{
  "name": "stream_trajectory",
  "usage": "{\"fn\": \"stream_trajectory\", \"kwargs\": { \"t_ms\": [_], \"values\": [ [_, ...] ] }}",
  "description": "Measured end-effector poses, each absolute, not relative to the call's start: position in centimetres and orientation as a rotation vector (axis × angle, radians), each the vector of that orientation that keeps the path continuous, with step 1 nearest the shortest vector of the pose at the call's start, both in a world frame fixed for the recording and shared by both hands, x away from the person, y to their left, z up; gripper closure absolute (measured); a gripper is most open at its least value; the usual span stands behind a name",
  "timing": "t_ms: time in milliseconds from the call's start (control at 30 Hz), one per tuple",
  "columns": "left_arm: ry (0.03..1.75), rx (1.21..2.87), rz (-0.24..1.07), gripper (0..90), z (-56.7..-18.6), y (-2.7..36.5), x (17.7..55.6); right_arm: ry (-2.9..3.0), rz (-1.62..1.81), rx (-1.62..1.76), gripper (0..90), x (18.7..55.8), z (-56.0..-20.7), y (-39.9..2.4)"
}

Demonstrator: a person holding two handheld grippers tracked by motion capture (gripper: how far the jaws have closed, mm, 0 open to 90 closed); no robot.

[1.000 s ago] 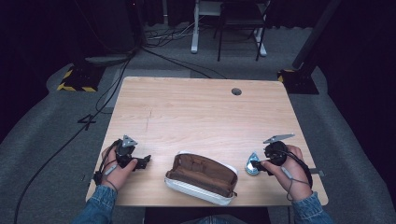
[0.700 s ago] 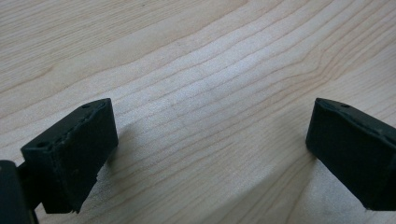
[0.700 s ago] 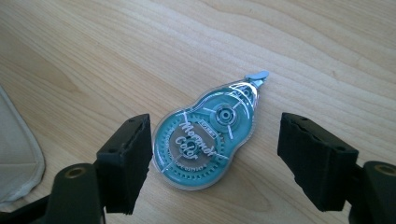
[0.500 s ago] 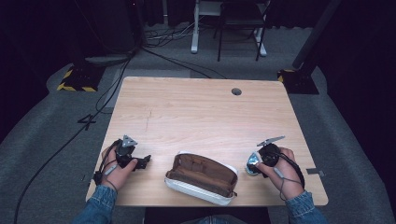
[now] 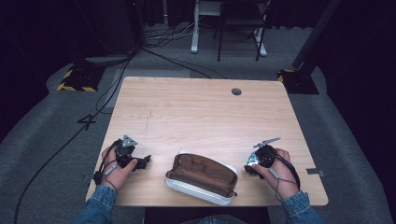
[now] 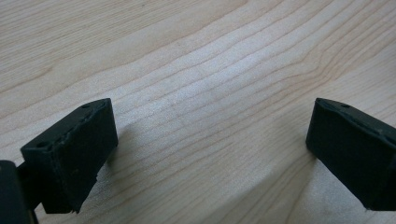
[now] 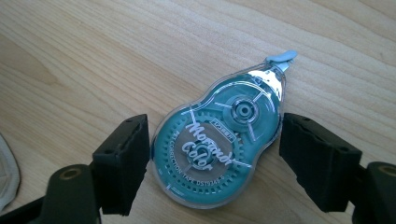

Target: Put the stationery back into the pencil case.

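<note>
Teal and clear plastic make up the correction tape dispenser (image 7: 218,147), which is seen lying flat on the wooden table (image 5: 196,112) in the right gripper view, its pale blue tip pointing up and to the right in that picture. It is bracketed by the two black jaws of the right gripper (image 7: 215,163): the left jaw sits right at the rounded edge of the dispenser, and the right jaw stands just beside its narrower neck, so that the jaws are spread about as wide as the dispenser. Whether the pads actually press on the plastic cannot be told. A white edge of the pencil case (image 7: 7,172) is caught at the far left of that view.

From the high view, the right gripper (image 5: 254,164) is held low at the near right part of the table, with the dispenser (image 5: 251,162) at its tip, just to the right of the open brown pencil case (image 5: 201,176) with its white shell. The left gripper (image 5: 142,161) is held on the other side of the case, near the left edge. In the left gripper view its jaws are spread wide over bare wood, with nothing between them (image 6: 205,154).
</note>
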State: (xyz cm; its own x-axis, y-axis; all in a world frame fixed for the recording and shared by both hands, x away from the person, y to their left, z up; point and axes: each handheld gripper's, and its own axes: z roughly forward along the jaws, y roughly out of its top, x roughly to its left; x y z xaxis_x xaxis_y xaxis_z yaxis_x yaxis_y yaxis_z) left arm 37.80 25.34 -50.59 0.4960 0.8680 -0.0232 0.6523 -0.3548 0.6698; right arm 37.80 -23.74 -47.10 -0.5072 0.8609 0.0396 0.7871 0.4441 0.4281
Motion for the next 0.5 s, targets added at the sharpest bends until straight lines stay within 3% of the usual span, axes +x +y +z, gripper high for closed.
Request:
{"fn": "stream_trajectory", "kwargs": {
  "t_ms": [267, 500],
  "values": [
    [1.244, 2.12, 0.45, 1.8, -50.6, 25.33, 37.8, 2.506, 0.583, 1.398, 23.0, 37.96, -47.66, -23.31],
    [1.243, 2.119, 0.449, 1.8, -50.6, 25.32, 37.81, 2.527, 0.575, 1.357, 30.4, 38.02, -47.54, -23.45]
  ]
}}
